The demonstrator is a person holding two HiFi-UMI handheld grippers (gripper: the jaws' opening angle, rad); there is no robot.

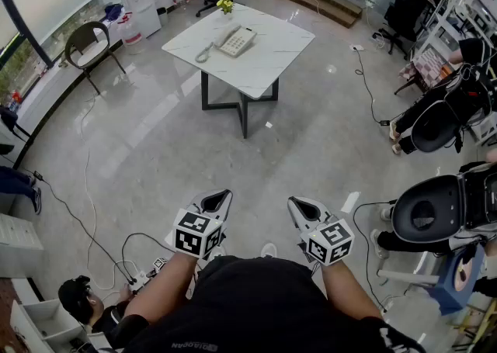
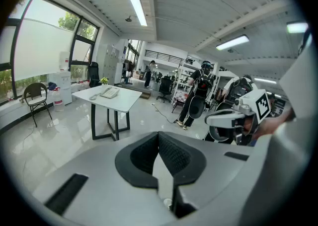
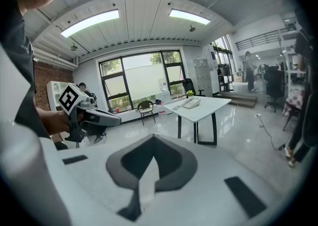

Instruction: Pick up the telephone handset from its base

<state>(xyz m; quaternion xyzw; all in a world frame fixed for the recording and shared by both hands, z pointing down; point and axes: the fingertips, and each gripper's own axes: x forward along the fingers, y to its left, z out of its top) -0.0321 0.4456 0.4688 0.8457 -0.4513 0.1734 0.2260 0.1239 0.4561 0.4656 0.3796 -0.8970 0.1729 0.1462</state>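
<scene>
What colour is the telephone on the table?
Off-white telephone, on a white table; head view shows it best.

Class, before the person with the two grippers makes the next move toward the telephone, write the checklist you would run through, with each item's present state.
1. Left gripper ready to grasp: not ok, jaws shut, nothing between them.
2. Right gripper ready to grasp: not ok, jaws shut, empty.
3. Telephone in sight: ok, it stands on the white table.
4. Telephone within reach: not ok, the table is far across the floor from both grippers.
5. Handset seated on its base: cannot tell, too small at this distance.
</scene>
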